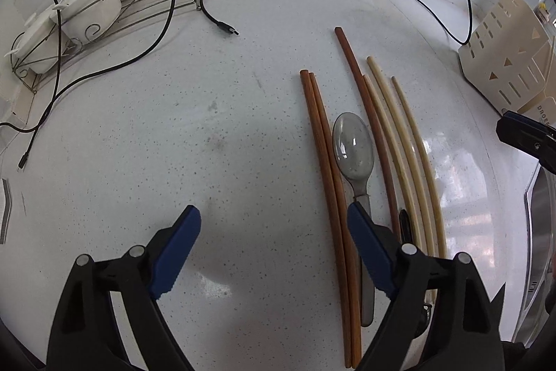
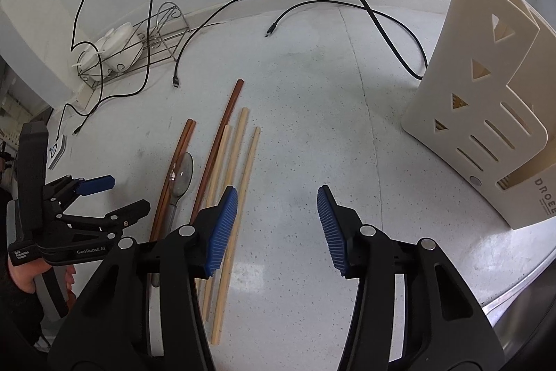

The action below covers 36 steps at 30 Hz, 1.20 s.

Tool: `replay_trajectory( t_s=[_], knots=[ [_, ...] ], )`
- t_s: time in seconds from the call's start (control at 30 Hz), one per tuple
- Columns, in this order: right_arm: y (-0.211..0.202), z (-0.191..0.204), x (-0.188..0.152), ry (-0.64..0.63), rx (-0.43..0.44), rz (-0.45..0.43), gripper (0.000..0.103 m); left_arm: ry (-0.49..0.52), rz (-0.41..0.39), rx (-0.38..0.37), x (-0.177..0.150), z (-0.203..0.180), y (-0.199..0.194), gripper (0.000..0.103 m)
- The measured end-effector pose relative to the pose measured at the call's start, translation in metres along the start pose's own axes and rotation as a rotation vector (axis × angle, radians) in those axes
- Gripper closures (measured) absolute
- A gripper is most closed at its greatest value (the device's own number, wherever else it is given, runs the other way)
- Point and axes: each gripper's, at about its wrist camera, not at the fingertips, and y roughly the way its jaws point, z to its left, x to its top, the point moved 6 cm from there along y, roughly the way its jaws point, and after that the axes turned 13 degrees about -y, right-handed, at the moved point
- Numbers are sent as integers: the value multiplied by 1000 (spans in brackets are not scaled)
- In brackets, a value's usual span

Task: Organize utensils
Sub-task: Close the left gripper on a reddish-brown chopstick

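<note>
A metal spoon point(image 1: 353, 148) lies on the speckled counter between a pair of brown chopsticks point(image 1: 325, 162) and a third brown chopstick point(image 1: 373, 127), with three pale chopsticks point(image 1: 410, 148) to its right. My left gripper point(image 1: 274, 232) is open and empty just above the counter, its right finger over the spoon handle. In the right wrist view the spoon point(image 2: 180, 178), brown chopsticks point(image 2: 175, 169) and pale chopsticks point(image 2: 239, 169) lie left of centre. My right gripper point(image 2: 278, 225) is open and empty. The cream utensil holder point(image 2: 486, 113) stands at the right and holds one pale chopstick.
A wire dish rack point(image 1: 104, 13) with white bowls stands at the back left. Black cables point(image 1: 215, 19) trail across the back of the counter. The holder also shows in the left wrist view point(image 1: 507, 58). A metal sink edge point(image 2: 514, 301) runs along the right.
</note>
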Motion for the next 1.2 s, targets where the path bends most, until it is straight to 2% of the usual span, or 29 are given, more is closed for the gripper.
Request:
replay_trajectory(
  t_s=[0.2,0.37,0.43,0.6,0.7,0.83,0.93,1.2],
  knots=[
    [0,-3,-3,-7,-9,15,57,27,-2,24,5,-3,7,19],
    [8,2,-5,-11,25,66,57,34,7,52,6,-2,13,19],
    [15,4,-5,-16,43,99,65,37,11,50,6,-3,15,19],
    [33,14,-5,-38,83,175,73,29,26,58,8,-6,20,19],
    [42,22,-6,-56,102,212,74,36,39,85,4,-8,22,19],
    [51,29,-11,-76,108,248,76,16,52,66,2,-7,23,19],
    [59,33,-14,-87,108,269,80,8,50,63,2,-4,22,23],
    [69,34,-11,-83,100,285,84,4,62,66,4,-4,25,26]
  ],
)
